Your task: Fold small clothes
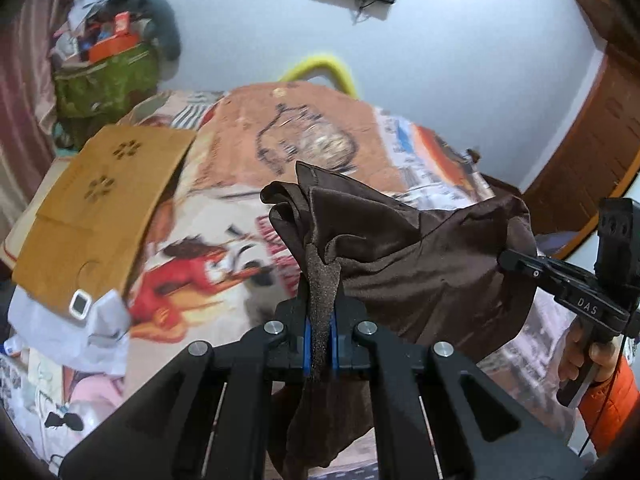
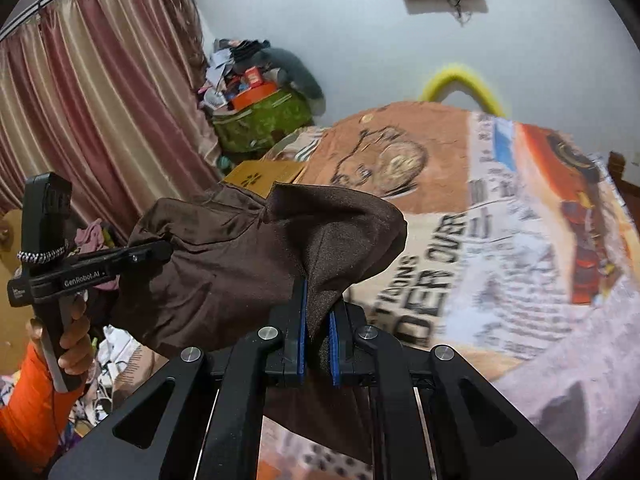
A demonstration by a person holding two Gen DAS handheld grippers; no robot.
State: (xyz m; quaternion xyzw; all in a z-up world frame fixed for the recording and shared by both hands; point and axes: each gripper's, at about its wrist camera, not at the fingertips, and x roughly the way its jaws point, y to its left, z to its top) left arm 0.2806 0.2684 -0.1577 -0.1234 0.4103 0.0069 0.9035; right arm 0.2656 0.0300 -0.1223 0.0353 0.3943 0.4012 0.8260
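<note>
A dark brown garment (image 1: 420, 248) hangs in the air above the bed (image 1: 240, 208), stretched between the two claws. The left claw (image 1: 322, 304) is clamped on one bunched corner of it; in the left wrist view the cloth stands up from between the blue-edged pads and also trails down behind the frame toward 6 o'clock, so the fingertips are covered. The right claw (image 2: 318, 320) is likewise pressed together on another fold, and its tips are buried in fabric too.

In the left wrist view the right claw enters from 3 o'clock, its tip lost inside the cloth, with the right hand (image 1: 588, 352) on the grip and an orange sleeve (image 1: 612, 404) cut off by the frame edge. In the right wrist view the left hand (image 2: 74, 336) appears at 9 o'clock.

The bedspread's print is motion-blurred. A cardboard box (image 1: 100, 200) lies at 9 o'clock on the bed, and a green bag (image 2: 264, 120) of jumbled items sits by the curtain (image 2: 100, 100); its contents are hard to make out.
</note>
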